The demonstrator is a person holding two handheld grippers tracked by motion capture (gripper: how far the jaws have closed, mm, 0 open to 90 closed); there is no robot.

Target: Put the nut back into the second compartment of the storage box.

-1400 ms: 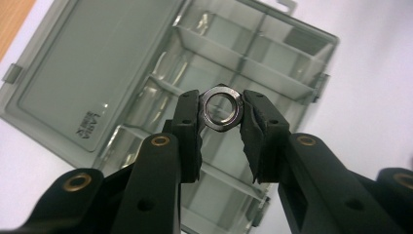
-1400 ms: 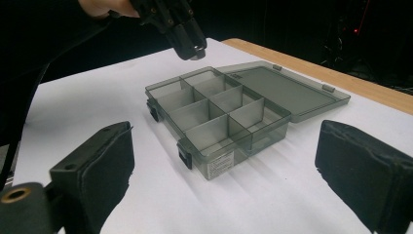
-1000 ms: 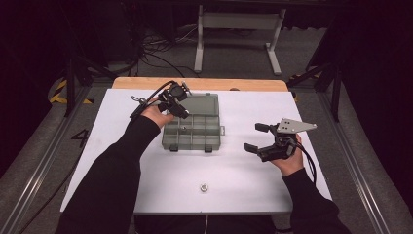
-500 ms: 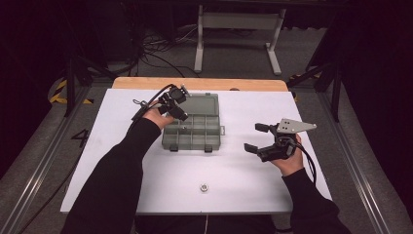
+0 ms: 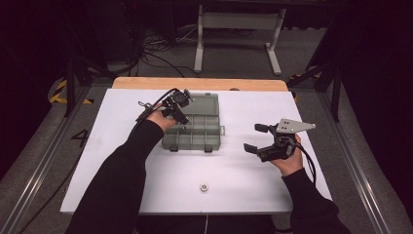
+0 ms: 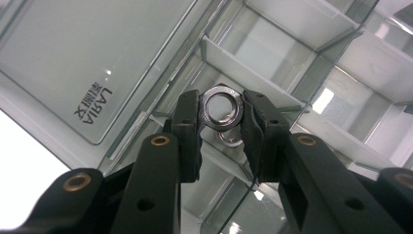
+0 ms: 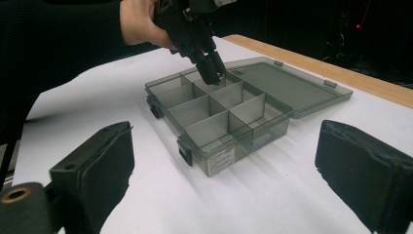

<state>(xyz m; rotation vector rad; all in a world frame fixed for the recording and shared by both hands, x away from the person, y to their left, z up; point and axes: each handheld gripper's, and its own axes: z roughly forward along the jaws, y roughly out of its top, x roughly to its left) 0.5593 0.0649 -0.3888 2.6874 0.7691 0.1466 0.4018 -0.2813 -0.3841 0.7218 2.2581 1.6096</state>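
One nut (image 6: 222,106), steel, hexagonal, is clenched between the pads of the left tongs (image 6: 221,114); its bore faces the left gripper view's camera, so its flat faces stand on edge and the pads bear on two opposite sides.

Landmark: box (image 5: 192,127), smoked clear plastic, on the white desk (image 5: 146,180), lid laid open flat on its far side, base split into small compartments.

Position of nut relative to box: directly above a compartment in the row nearest the lid hinge, toward the box's left end as the high view shows it. In the right gripper view the left tongs (image 7: 213,69) point steeply down, tips at about rim level of the box (image 7: 221,117). A second ring-shaped piece (image 6: 231,140) shows just below the held nut in the same compartment, either another nut lying there or a reflection; I cannot tell which.

Relation governing the next move: the compartment floor lies straight below the nut along the line of the tongs, so a release should need no sideways shift, only clearance from the dividers on either side.

Right tongs (image 5: 256,137): released, jaws wide apart, nothing between them, held off the box's right side, well apart from it.

One further nut (image 5: 204,187) lies loose on the desk, near the front edge, well apart from the box, nearer the right hand.
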